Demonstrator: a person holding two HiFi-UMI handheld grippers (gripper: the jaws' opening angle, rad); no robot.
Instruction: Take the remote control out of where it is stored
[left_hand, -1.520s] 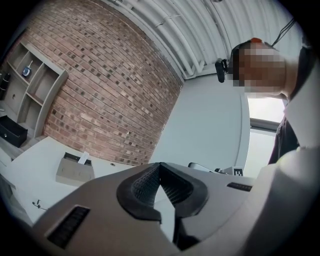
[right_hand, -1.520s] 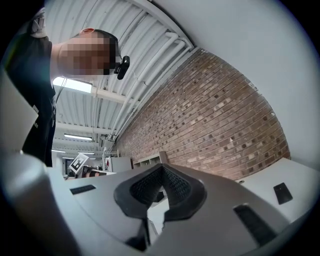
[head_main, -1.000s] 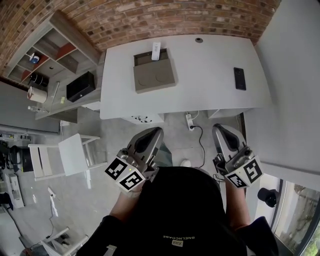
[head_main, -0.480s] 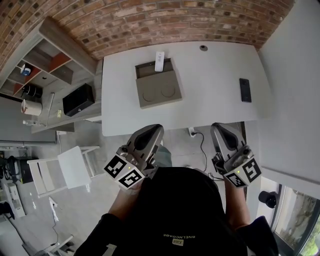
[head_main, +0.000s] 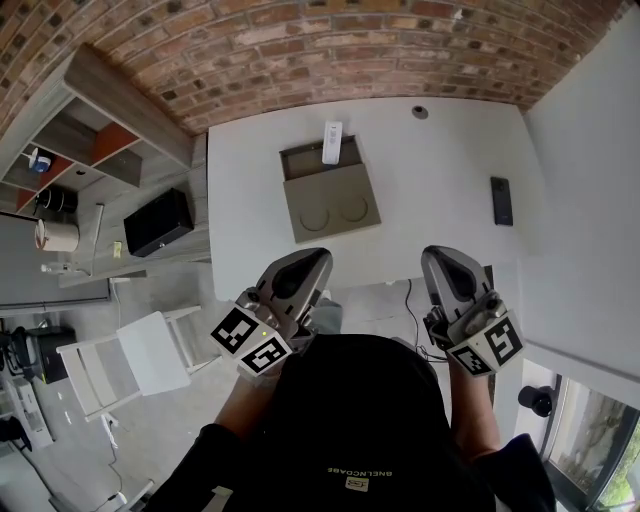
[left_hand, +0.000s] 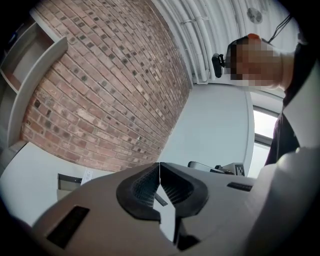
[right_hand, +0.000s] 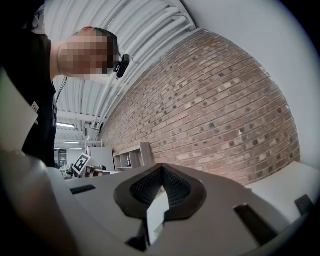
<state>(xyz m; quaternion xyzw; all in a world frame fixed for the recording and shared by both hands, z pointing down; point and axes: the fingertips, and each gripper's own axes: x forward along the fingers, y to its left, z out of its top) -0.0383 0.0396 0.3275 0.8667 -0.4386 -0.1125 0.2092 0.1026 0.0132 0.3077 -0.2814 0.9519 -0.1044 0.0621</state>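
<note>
A white remote control (head_main: 332, 142) stands upright in the back slot of a tan storage box (head_main: 335, 205) on the white table (head_main: 430, 170). The left gripper view shows the same remote (left_hand: 87, 175) and box (left_hand: 66, 181) small, far ahead on the left. My left gripper (head_main: 312, 258) (left_hand: 159, 166) is shut and empty, held near my body at the table's near edge. My right gripper (head_main: 440, 255) (right_hand: 161, 169) is also shut on nothing, at the same height. Both are well short of the box.
A flat black device (head_main: 501, 200) lies at the table's right end. A brick wall (head_main: 330, 50) runs behind the table. A wooden shelf unit (head_main: 70, 130) and a black box (head_main: 160, 222) stand at the left, a white chair (head_main: 130, 355) lower left. A cable (head_main: 408, 300) lies on the floor under the table.
The table with the box and remote has slid lower in the head view, nearer to me. Both grippers stayed shut and kept their places in front of my body.
</note>
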